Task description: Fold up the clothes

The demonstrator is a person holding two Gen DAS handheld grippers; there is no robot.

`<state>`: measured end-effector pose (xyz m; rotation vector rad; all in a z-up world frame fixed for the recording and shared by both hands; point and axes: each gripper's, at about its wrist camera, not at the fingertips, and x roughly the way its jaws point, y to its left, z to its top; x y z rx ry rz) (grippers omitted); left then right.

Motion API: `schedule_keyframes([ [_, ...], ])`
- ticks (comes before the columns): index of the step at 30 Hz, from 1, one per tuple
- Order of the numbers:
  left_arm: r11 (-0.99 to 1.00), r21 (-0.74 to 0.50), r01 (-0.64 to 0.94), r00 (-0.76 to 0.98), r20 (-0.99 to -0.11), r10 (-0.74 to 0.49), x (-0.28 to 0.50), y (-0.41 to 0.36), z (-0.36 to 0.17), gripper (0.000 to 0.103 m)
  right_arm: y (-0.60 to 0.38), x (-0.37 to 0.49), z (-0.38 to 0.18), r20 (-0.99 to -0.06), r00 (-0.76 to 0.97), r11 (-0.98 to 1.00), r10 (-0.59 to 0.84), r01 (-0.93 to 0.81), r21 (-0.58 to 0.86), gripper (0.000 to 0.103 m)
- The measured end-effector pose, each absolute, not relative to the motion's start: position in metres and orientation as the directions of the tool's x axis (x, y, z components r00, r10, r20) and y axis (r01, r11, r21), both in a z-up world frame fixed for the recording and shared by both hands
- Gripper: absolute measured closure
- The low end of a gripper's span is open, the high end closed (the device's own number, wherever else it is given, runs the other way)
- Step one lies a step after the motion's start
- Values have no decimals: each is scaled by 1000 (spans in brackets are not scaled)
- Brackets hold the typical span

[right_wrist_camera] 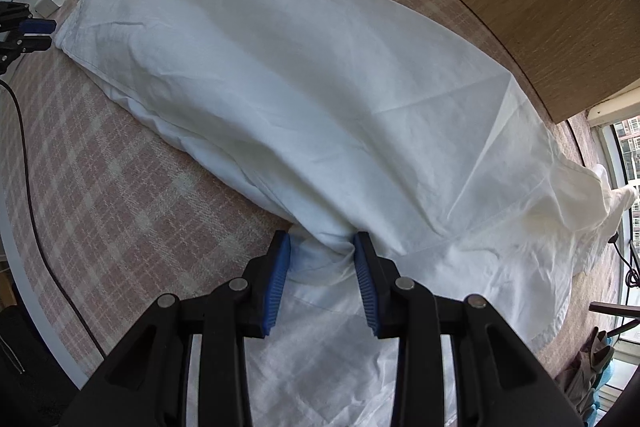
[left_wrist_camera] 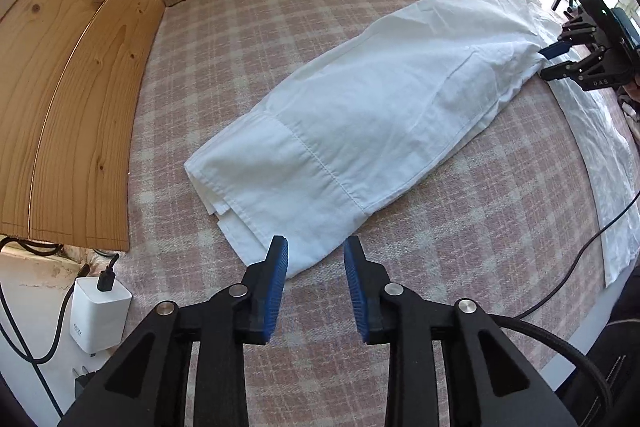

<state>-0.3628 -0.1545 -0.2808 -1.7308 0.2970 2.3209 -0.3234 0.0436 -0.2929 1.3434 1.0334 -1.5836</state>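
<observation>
On the pink plaid surface (left_wrist_camera: 460, 227) lies a white garment (left_wrist_camera: 360, 115), folded into a long strip beside the wooden boards (left_wrist_camera: 80, 87). Left tongs (left_wrist_camera: 316, 255) hang spread just past its near end, with nothing between the pads. Right tongs (right_wrist_camera: 320, 255) pinch a bunched fold at the far end. A white charger (left_wrist_camera: 100, 311) sits beyond the surface's edge.

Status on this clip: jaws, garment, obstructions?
Left gripper open above hem. Right gripper shut on bunched white garment. Nothing in the way.
</observation>
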Motion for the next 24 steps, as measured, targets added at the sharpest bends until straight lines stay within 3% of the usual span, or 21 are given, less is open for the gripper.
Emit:
schedule_keyframes([
  [4, -934, 78, -350, -263, -965, 18, -362, -151, -293, 78, 42, -325, -292, -992, -108, -348, -60, 934, -81, 71],
  [5, -931, 94, -354, -263, -965, 2, -363, -149, -295, 93, 43, -327, -290, -993, -104, -353, -63, 932, -76, 73],
  [8, -931, 98, -351, -284, -959, 6, -363, -152, -287, 101, 46, -331, -283, -993, -93, -369, -73, 928, -60, 84],
  [17, -927, 160, -339, -334, -942, -40, -360, -169, -266, 101, 54, -336, -255, -991, -10, -364, -134, 931, 40, 91],
  [21, -931, 136, -337, -257, -965, -48, -352, -171, -287, 93, 53, -330, -270, -997, 2, -323, -74, 946, 26, 82],
  [23, -940, 122, -319, -262, -964, -36, -346, -175, -282, 92, 55, -330, -259, -994, 6, -337, -108, 941, 42, 82],
  [24, -947, 110, -301, -271, -962, -25, -343, -179, -277, 91, 57, -332, -247, -987, 16, -346, -158, 935, 71, 78],
])
